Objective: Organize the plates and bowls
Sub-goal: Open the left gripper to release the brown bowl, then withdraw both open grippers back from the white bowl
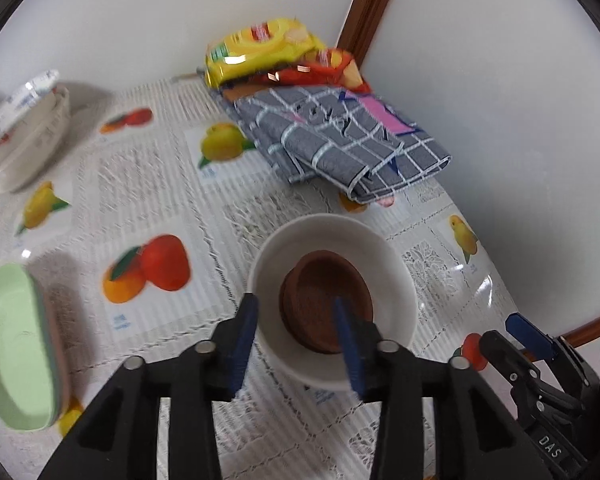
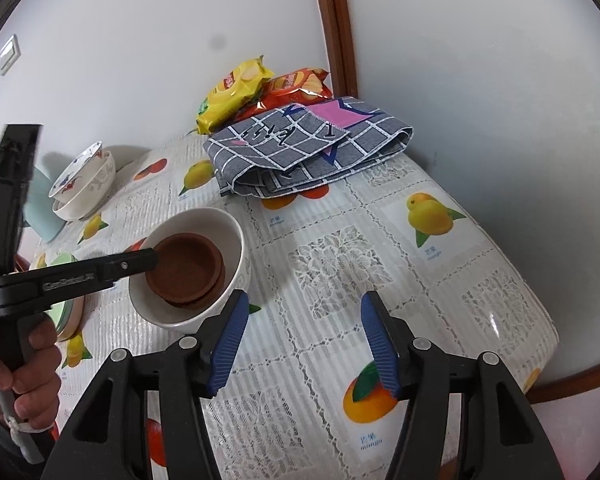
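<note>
A white bowl (image 1: pixel 392 280) stands on the fruit-print tablecloth with two brown dishes (image 1: pixel 324 284) nested inside it. My left gripper (image 1: pixel 295 302) hangs open over the bowl's near side, one finger outside the rim and the other above the brown dishes, neither pad pressing on anything. The right wrist view shows the same white bowl (image 2: pixel 238 248) and brown dishes (image 2: pixel 188 264), with a black finger (image 2: pixel 140 262) of the left gripper reaching over them from the left. My right gripper (image 2: pixel 306 298) is open above bare tablecloth, just right of the bowl.
Patterned bowls (image 1: pixel 24 128) are stacked at the far left, and a stack with a green plate (image 1: pixel 16 344) on top lies at the near left. A folded grey checked cloth (image 1: pixel 340 140) and snack bags (image 1: pixel 260 48) lie at the back by the wall. The table edge (image 2: pixel 540 320) curves close on the right.
</note>
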Tool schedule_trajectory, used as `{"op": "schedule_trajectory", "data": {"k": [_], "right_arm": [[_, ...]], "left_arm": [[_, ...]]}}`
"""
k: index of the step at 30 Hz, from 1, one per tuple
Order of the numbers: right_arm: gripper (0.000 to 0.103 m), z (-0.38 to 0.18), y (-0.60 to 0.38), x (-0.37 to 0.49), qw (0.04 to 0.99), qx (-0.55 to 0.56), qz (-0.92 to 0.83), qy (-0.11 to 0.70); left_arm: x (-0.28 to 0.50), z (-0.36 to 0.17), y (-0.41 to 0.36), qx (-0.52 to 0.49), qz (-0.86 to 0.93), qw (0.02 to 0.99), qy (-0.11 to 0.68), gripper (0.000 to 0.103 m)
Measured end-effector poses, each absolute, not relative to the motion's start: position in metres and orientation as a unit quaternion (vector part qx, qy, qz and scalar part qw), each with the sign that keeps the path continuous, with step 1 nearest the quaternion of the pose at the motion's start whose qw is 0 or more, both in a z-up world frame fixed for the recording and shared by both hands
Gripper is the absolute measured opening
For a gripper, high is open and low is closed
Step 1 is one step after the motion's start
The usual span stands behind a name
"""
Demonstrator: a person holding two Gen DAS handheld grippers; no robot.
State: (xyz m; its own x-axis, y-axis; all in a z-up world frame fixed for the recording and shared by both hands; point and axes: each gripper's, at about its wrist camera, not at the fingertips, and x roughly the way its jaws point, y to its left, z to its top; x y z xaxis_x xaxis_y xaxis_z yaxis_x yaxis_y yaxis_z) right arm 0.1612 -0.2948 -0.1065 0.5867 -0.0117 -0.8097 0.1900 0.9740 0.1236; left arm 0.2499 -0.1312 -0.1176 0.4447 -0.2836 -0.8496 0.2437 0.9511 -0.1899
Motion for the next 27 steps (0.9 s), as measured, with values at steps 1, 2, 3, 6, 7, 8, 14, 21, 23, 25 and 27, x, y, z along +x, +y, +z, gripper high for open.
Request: {"op": "schedule_trajectory", "data": {"k": [1, 2, 3, 6, 7, 8, 14, 21, 23, 25, 27], "right_arm": [[0.058, -0.105, -0.293, 0.16, 0.883, 0.097, -0.057, 0.455], [0.058, -0.104, -0.292, 0.159, 0.882, 0.095, -0.059, 0.457], [0.058, -0.103, -0.29, 0.158, 0.881, 0.089, -0.065, 0.46], [0.058, -0.097, -0.286, 0.153, 0.879, 0.079, -0.076, 0.464], [0.058, -0.095, -0.284, 0.151, 0.878, 0.08, -0.076, 0.466], [0.058, -0.094, -0.284, 0.15, 0.877, 0.081, -0.075, 0.467], [0.063, -0.084, -0.274, 0.138, 0.874, 0.07, -0.092, 0.471], [0.082, -0.063, -0.254, 0.112, 0.887, 0.072, -0.11, 0.442], [0.083, -0.059, -0.249, 0.105, 0.892, 0.075, -0.098, 0.436], [0.083, -0.055, -0.245, 0.096, 0.891, 0.082, -0.096, 0.436], [0.083, -0.052, -0.24, 0.087, 0.892, 0.074, -0.113, 0.431]], "left_arm": [[0.245, -0.113, -0.13, -0.011, -0.149, 0.855, 0.496, 0.041], [0.242, -0.109, -0.13, -0.005, -0.147, 0.858, 0.492, 0.042], [0.237, -0.104, -0.129, 0.001, -0.144, 0.862, 0.485, 0.042], [0.222, -0.088, -0.122, 0.006, -0.139, 0.875, 0.464, 0.048], [0.218, -0.084, -0.12, 0.006, -0.138, 0.878, 0.459, 0.052], [0.213, -0.08, -0.118, 0.008, -0.134, 0.882, 0.452, 0.054], [0.186, -0.061, -0.104, 0.019, -0.115, 0.891, 0.439, 0.062], [0.159, -0.047, -0.076, 0.014, -0.099, 0.898, 0.429, 0.065], [0.155, -0.044, -0.069, 0.01, -0.121, 0.896, 0.427, 0.065], [0.15, -0.04, -0.062, 0.004, -0.125, 0.899, 0.419, 0.065], [0.143, -0.036, -0.053, -0.006, -0.131, 0.907, 0.401, 0.065]]}}
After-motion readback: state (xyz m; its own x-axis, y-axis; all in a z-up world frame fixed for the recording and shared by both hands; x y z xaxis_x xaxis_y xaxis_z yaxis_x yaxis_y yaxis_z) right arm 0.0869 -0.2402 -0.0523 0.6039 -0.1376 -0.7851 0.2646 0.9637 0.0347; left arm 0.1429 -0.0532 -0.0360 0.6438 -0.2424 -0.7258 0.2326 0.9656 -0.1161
